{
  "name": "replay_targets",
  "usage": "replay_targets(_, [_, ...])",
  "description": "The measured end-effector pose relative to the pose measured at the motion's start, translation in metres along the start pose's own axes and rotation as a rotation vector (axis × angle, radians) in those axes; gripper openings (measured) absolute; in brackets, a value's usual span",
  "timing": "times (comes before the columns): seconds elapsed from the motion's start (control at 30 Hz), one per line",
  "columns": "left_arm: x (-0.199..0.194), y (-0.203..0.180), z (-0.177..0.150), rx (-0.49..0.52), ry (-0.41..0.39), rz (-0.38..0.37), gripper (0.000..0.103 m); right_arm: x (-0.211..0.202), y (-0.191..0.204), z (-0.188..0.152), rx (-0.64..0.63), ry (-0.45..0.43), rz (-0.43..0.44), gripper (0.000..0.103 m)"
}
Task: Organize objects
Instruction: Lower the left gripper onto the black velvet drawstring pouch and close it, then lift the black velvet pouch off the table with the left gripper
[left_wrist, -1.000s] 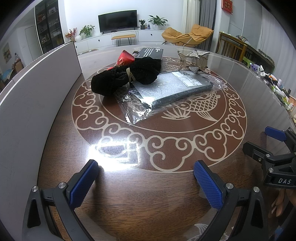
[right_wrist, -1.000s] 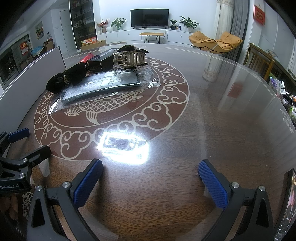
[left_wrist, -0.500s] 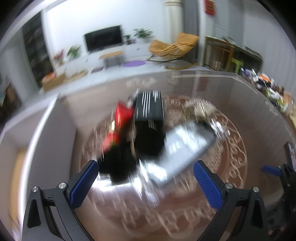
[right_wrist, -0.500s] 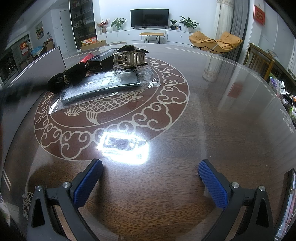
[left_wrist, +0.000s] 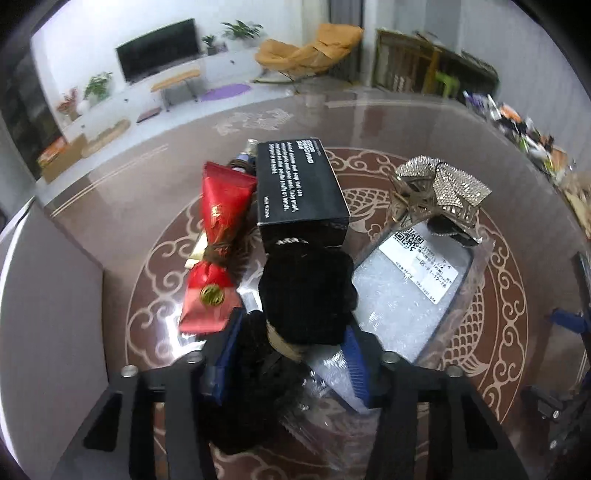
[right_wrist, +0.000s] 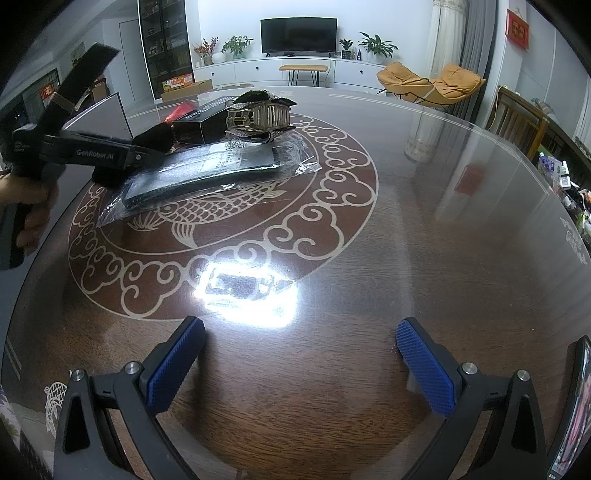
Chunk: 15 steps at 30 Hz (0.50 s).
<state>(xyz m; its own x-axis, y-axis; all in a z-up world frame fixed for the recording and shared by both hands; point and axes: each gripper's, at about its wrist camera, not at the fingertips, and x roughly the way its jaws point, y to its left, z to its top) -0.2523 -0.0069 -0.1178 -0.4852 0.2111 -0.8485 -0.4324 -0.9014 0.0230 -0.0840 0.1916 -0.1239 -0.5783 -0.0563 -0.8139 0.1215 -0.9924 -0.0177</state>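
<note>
A pile lies on the round glass-topped table (left_wrist: 498, 280): a black fuzzy pouch (left_wrist: 306, 291) tied with a tan cord, a red foil packet (left_wrist: 218, 236), a black box (left_wrist: 299, 184), a rhinestone hair clip (left_wrist: 439, 188) and a bubble-wrap bag (left_wrist: 406, 306) with a label. My left gripper (left_wrist: 291, 354) reaches down over the pouch. Its jaws are closing, and both blue pads touch the pouch's near end. In the right wrist view the same left gripper (right_wrist: 147, 157) comes in from the left at the pile. My right gripper (right_wrist: 299, 358) stands open over bare table, nothing between its fingers.
A pale upright panel (left_wrist: 48, 314) borders the table on the left. A hand (right_wrist: 33, 206) grips the left tool's handle. Small clutter (left_wrist: 517, 122) lines the far right rim. A phone (right_wrist: 576, 406) stands at the right edge. Bare table lies around the right gripper.
The left gripper has travelled forward from the near table to the pile, and its jaws have narrowed around the black pouch. The right gripper has stayed still.
</note>
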Motion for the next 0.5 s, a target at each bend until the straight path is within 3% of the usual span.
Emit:
replay_targets(0.07, [-0.005,-0.002,-0.012,-0.037,-0.003,0.027,0.043,0.0,0.0,0.0,0.0,0.0,0.0,0.103])
replay_targets(0.2, [-0.027,-0.005,-0.053,-0.253,0.009,0.056,0.043,0.0,0.0,0.0,0.001,0.0,0.0,0.103])
replay_targets(0.3, [-0.048,-0.017,-0.089,-0.332,0.015,0.06,0.043,0.0,0.0,0.0,0.001,0.0,0.0,0.103])
replay_targets(0.4, [-0.066,-0.031,-0.122,-0.358,0.004,0.088,0.054,0.0,0.0,0.0,0.001,0.0,0.0,0.103])
replay_targets(0.47, [-0.069,-0.035,-0.135,-0.348,-0.003,0.06,0.084,0.0,0.0,0.0,0.001,0.0,-0.001,0.103])
replay_targets(0.5, [-0.067,-0.037,-0.139,-0.328,0.003,0.062,0.09,0.0,0.0,0.0,0.001,0.0,-0.001,0.103])
